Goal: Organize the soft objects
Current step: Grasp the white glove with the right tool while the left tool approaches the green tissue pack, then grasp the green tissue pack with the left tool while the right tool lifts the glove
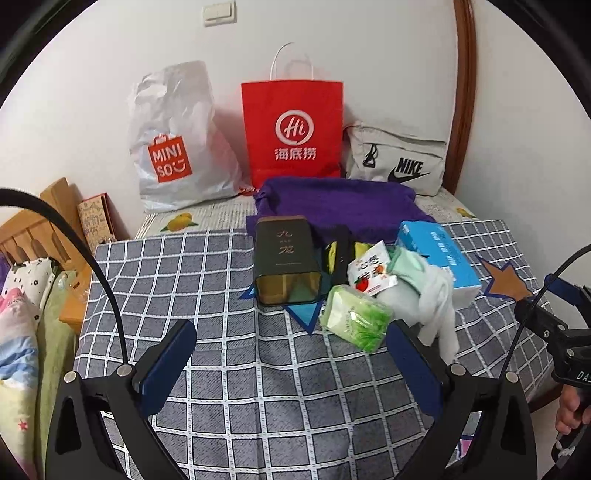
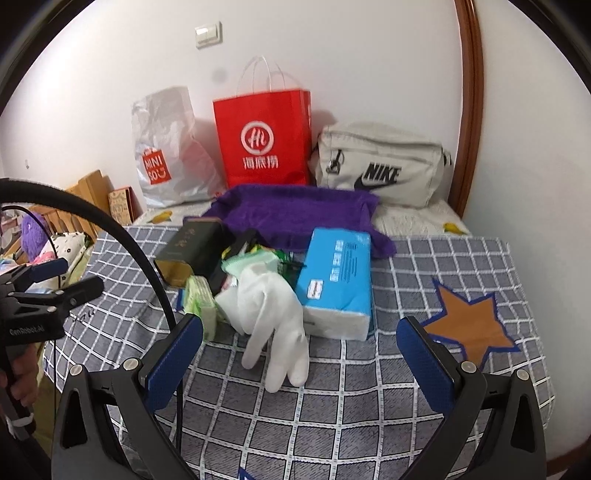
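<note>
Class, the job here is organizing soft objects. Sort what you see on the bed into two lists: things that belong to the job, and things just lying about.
Belongs to the job:
white glove
purple towel
blue tissue pack
green tissue pack
three bags by the wall, probably as containers

Just lying about:
dark tin box
wall switch
wooden furniture

Both grippers spread wide, empty.
Left gripper [image 1: 291, 363] and right gripper [image 2: 301, 356] level, side by side, near white glove [image 2: 271, 325], not touching.
</note>
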`<state>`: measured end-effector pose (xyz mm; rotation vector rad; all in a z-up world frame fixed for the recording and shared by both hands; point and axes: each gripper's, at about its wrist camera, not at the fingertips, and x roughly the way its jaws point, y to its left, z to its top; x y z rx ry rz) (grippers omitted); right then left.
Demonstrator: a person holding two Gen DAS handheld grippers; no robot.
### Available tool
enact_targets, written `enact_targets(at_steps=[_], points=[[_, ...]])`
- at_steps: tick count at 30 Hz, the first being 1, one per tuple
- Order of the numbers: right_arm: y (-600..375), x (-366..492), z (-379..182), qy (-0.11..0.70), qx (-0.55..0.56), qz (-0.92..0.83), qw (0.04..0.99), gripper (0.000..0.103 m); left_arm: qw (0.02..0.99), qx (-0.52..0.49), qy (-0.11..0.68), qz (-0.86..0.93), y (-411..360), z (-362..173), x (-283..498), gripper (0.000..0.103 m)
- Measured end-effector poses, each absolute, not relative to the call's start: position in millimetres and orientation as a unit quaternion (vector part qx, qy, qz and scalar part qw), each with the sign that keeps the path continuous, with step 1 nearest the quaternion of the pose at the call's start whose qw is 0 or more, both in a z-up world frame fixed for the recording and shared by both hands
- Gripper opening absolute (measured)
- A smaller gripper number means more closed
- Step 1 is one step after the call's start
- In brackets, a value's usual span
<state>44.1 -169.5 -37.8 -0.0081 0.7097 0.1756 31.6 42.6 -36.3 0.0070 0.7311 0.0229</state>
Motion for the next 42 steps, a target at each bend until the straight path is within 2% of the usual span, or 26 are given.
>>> enact_targets(at_steps=[12, 13, 16, 18, 19, 20, 22, 27, 35, 42], points=[[-146, 104, -92, 0.397, 0.009, 0.142, 0.907, 0.101, 0.920, -0.009, 0.391, 0.023, 60, -69, 62, 0.103], [-143, 111, -98, 0.406, 0.015, 0.147, 0.902, 0.101, 0.919, -0.009, 0.394, 0.025, 61, -71, 65, 0.103], [-137, 126, -111, 0.417, 0.033, 0.158, 0.894, 0.089, 0.914, -0.010, 0.406, 0.029, 63, -79, 74, 0.103], [-134, 131, -116, 0.419, 0.041, 0.153, 0.894, 0.089, 0.910, -0.012, 0.414, 0.031, 64, -85, 80, 0.103], [-132, 128, -115, 0.408, 0.037, 0.151, 0.900, 0.084, 0.908, -0.013, 0.417, 0.029, 64, -88, 83, 0.103], [-131, 126, -113, 0.399, 0.030, 0.151, 0.904, 0.064, 0.907, -0.016, 0.421, 0.025, 64, -91, 86, 0.103], [-130, 122, -110, 0.396, 0.008, 0.160, 0.904, 0.036, 0.905, -0.017, 0.425, 0.018, 63, -97, 91, 0.103], [-133, 119, -111, 0.402, 0.009, 0.171, 0.899, 0.024, 0.899, -0.013, 0.438, 0.004, 56, -112, 103, 0.103], [-162, 102, -95, 0.399, 0.062, 0.194, 0.894, 0.022, 0.895, -0.038, 0.442, -0.047, 49, -122, 114, 0.103], [-187, 105, -103, 0.412, 0.043, 0.136, 0.900, 0.022, 0.887, -0.035, 0.437, -0.148, 24, -134, 125, 0.103]])
